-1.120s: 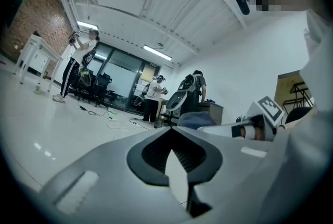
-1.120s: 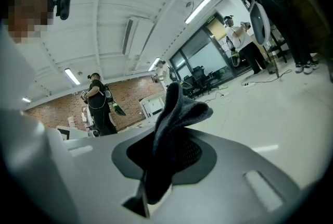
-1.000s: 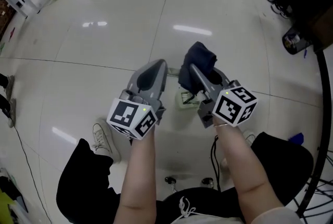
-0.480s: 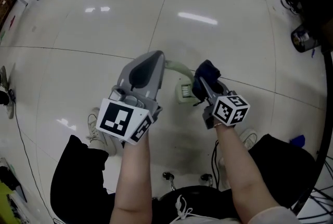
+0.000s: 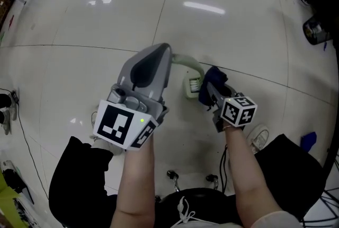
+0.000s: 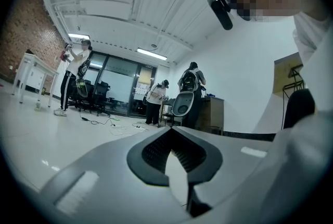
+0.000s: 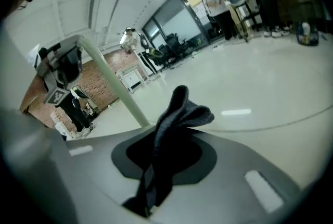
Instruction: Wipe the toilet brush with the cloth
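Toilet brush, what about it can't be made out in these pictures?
- Head view: the toilet brush bristles are too small to judge; whether the cloth touches them is unclear.
- Head view: the handle has its held end hidden under the left gripper.
- Right gripper view: only the handle shows; the right gripper body cuts off the bristles.
- Left gripper view: only a pale sliver shows between the tongs.

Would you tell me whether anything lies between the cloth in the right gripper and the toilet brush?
Nothing visible does. The cloth, clamped in the right gripper, sits close beside the head of the toilet brush.
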Action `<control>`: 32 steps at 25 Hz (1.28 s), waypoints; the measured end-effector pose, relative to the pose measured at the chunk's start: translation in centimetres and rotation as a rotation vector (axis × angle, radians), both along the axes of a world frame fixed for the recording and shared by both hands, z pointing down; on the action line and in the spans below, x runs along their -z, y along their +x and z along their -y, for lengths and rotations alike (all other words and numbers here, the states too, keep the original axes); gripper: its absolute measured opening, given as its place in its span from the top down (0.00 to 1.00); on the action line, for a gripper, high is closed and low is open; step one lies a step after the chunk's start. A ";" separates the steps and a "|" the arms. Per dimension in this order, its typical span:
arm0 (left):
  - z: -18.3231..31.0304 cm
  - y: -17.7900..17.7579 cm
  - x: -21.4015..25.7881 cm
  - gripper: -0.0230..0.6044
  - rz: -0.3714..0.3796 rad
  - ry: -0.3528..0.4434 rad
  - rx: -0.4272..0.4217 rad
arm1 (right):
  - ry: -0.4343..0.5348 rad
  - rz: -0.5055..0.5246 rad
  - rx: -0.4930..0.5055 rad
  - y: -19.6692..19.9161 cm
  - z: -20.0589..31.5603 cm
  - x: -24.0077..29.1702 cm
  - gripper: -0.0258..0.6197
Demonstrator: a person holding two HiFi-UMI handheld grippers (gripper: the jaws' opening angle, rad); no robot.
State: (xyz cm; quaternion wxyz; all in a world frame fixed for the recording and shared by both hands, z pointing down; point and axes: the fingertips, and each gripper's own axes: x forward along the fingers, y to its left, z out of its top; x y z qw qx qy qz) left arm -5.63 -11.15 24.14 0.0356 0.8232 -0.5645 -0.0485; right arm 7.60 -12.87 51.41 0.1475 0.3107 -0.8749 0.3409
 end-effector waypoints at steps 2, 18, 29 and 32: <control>-0.1 -0.1 -0.1 0.95 -0.004 -0.006 -0.013 | 0.163 0.030 0.013 -0.8 1.1 5.3 0.85; -0.9 -0.3 -0.1 0.95 -0.140 -0.033 -0.141 | 0.524 -0.108 0.512 -12.4 -8.5 20.4 0.85; -1.0 0.3 -0.1 0.95 -0.251 -0.006 -0.166 | 0.276 0.030 0.041 -8.6 -3.8 15.4 0.85; -0.8 0.2 -0.1 0.95 -0.244 -0.003 -0.160 | 0.170 0.091 -0.038 -7.5 -3.3 13.5 0.85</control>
